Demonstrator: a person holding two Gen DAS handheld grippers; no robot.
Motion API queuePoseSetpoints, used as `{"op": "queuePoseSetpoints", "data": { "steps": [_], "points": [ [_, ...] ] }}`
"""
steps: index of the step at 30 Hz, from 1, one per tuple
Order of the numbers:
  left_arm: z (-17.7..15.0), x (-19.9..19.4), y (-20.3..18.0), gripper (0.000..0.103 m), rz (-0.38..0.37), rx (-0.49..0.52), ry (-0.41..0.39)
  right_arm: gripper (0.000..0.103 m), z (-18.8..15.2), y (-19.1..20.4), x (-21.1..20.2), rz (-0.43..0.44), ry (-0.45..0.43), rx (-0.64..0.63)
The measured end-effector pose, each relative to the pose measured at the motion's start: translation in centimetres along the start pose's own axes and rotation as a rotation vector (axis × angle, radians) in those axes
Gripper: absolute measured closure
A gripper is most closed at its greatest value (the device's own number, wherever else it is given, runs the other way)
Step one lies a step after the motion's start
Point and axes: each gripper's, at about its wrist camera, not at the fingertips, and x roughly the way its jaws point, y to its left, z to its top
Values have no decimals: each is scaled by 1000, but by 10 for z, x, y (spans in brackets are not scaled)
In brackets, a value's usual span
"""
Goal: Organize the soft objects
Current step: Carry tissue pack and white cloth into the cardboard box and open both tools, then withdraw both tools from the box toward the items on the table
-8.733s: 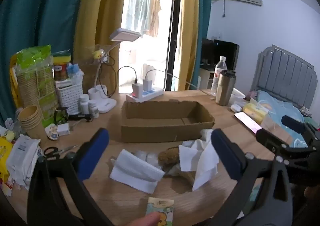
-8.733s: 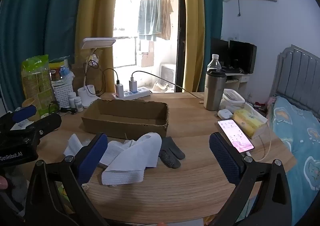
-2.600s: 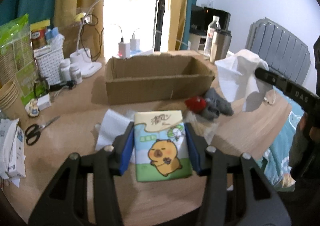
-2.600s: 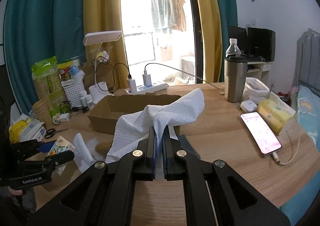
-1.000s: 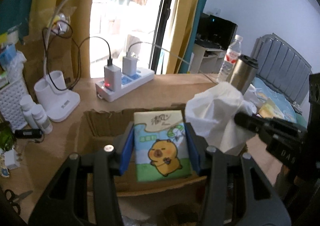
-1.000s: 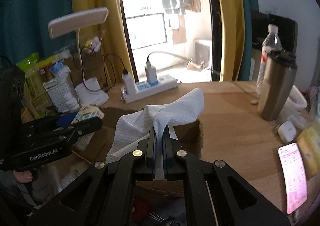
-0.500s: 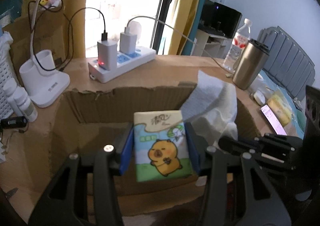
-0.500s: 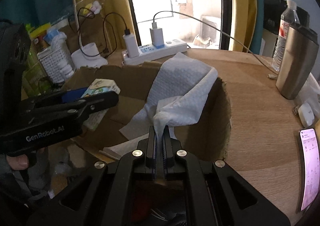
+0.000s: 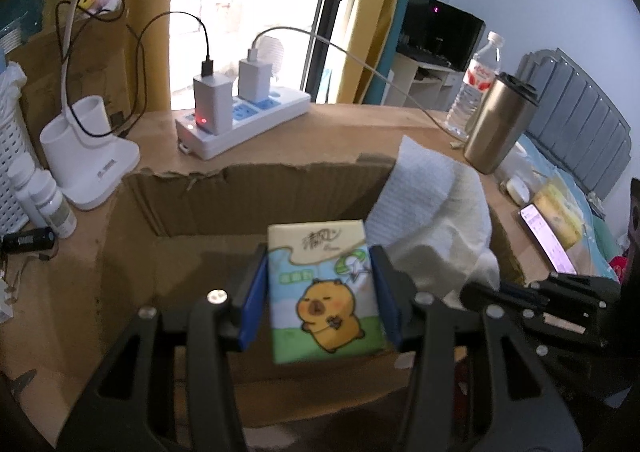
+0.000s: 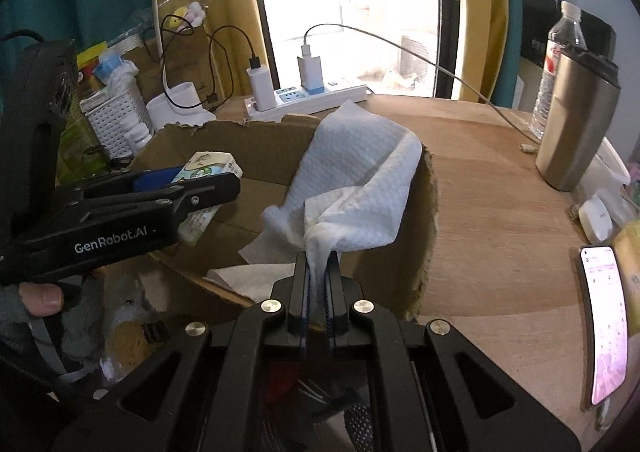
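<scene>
Left wrist: we hold the tissue pack [image 9: 324, 288] between the left gripper [image 9: 320, 292] fingers, jaws just easing apart, low inside the cardboard box [image 9: 180, 203] for release; right wrist: the right gripper [image 10: 318, 284] fingers pinch the white cloth [image 10: 352, 187], draped over the box's end wall.

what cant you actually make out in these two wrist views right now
- Left wrist view: the floor of the cardboard box under the tissue pack is hidden by the pack and the left gripper.
- Right wrist view: the pinched part of the white cloth is hidden inside the right gripper.
- Right wrist view: soft items below the box's near wall are dark, blurred and cut off behind the gripper frame.
- Phone screen: too small to read.
</scene>
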Motion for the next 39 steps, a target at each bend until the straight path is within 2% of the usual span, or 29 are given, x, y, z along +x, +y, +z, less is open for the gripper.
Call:
{"op": "queuePoseSetpoints", "data": {
  "steps": [2, 6, 10, 26, 28, 30, 33, 39],
  "points": [
    [0, -2, -1, 49, -4, -2, 0, 93, -1, -1, -5, -11, -10, 4],
    [0, -8, -3, 34, -1, -7, -13, 68, 1, -4, -12, -23, -34, 20],
    [0, -17, -2, 33, 6, -17, -30, 59, 0, -4, -18, -34, -54, 25],
    [-16, -57, -12, 32, 18, 5, -82, 55, -8, -4, -61, -81, -148, 59],
    [-20, -63, -14, 31, 16, 9, -88, 49, -10, -6, -67, -89, -161, 67],
    [-23, -69, -17, 26, 17, 12, -94, 45, -12, -6, -74, -95, -175, 75],
    [-29, -79, -19, 17, 18, 16, -110, 43, -16, -7, -84, -106, -194, 83],
    [-40, -100, -22, 16, 13, 23, -145, 42, -27, -9, -102, -127, -224, 100]
  ]
}}
